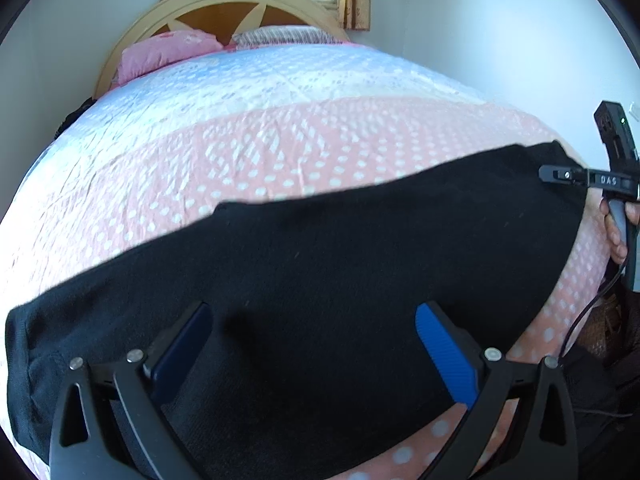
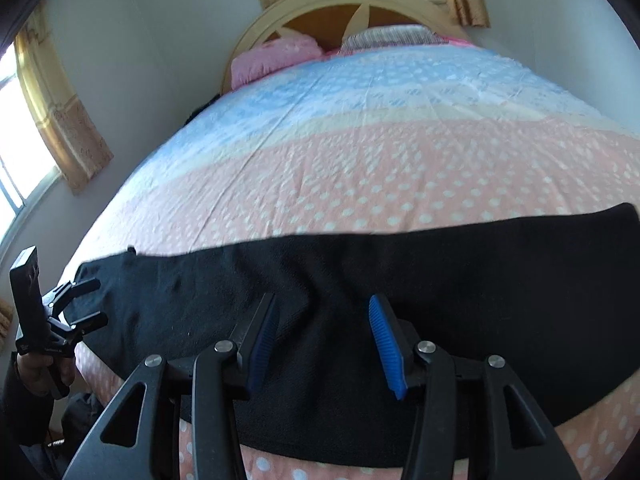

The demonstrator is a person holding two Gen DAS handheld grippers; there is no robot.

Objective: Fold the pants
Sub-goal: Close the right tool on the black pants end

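A bedroom: a bed (image 1: 280, 140) with a pink-and-blue dotted cover fills both views, set against pale walls. Nearest, the black pants (image 1: 320, 280) lie flat across the near edge of the bed, running left to right as 1 long band, apparently already doubled leg on leg, which would explain the single width. The left gripper (image 1: 314, 350) hovers over the left part of the cloth, jaws spread wide and grasping nothing. The right gripper (image 2: 322, 344) hangs above the right part, jaws likewise released; in the left view its jaws look nearly closed, edge-on. Both seem poised at opposite ends to take hold for the next fold. Farther off lie a pink pillow (image 2: 276, 58), a wooden headboard (image 2: 320, 12) and yellow curtains (image 2: 60, 120) by the windows.
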